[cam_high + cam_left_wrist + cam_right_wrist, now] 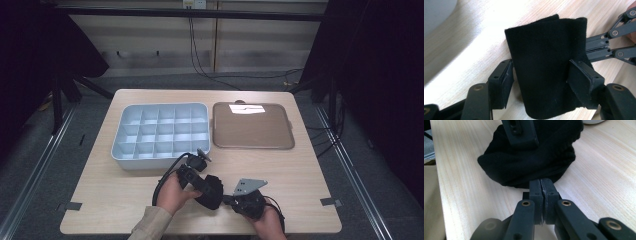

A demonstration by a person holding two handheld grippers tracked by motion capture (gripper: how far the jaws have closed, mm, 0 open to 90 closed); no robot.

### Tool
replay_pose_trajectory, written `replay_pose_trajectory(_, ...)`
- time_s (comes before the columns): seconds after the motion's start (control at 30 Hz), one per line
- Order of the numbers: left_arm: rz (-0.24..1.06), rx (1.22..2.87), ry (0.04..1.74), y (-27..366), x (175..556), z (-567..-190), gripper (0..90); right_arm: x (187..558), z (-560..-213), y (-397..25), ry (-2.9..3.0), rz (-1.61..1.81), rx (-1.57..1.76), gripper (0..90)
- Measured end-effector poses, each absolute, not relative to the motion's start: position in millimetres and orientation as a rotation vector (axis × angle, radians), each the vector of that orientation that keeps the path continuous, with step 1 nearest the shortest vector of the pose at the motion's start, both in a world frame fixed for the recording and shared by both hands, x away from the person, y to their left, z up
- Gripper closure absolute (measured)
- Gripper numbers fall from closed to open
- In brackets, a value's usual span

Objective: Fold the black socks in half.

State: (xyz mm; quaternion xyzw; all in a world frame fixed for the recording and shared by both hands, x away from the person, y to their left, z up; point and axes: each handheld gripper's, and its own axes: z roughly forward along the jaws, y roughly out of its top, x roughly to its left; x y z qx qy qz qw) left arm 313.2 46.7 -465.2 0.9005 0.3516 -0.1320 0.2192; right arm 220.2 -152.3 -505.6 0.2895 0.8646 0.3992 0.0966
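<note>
My left gripper (pixel 541 85) clamps the black cloth (pixel 546 65) at frame centre; my right gripper (pixel 541 195) pinches its edge, jaws closed. I should pull evenly, keeping the fold flat.

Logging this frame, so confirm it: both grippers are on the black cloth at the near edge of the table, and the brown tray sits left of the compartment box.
One detail is wrong. In the high view, the brown tray sits right of the compartment box, not left. The rest stands: the left gripper and the right gripper are both on the black cloth near the table's front edge.
</note>
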Motion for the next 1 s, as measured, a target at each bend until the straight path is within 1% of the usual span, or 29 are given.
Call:
replay_pose_trajectory(0.63,-0.374,2.478,0.989,43.2,311.1,-469.6,33.0,219.5,-507.1,-150.5,2.541,1.190,0.853,89.1)
replay_pose_trajectory(0.8,-0.397,2.474,0.994,42.1,310.4,-472.5,33.0,219.4,-507.2,-150.5,2.537,1.189,0.852,89.1)
replay_pose_trajectory(0.93,-0.404,2.460,1.000,42.1,309.3,-473.9,35.9,219.3,-507.4,-150.6,2.536,1.193,0.857,89.1)
replay_pose_trajectory(1.0,-0.410,2.466,0.998,41.3,308.7,-473.7,40.9,219.2,-507.5,-150.9,2.536,1.194,0.854,89.1)
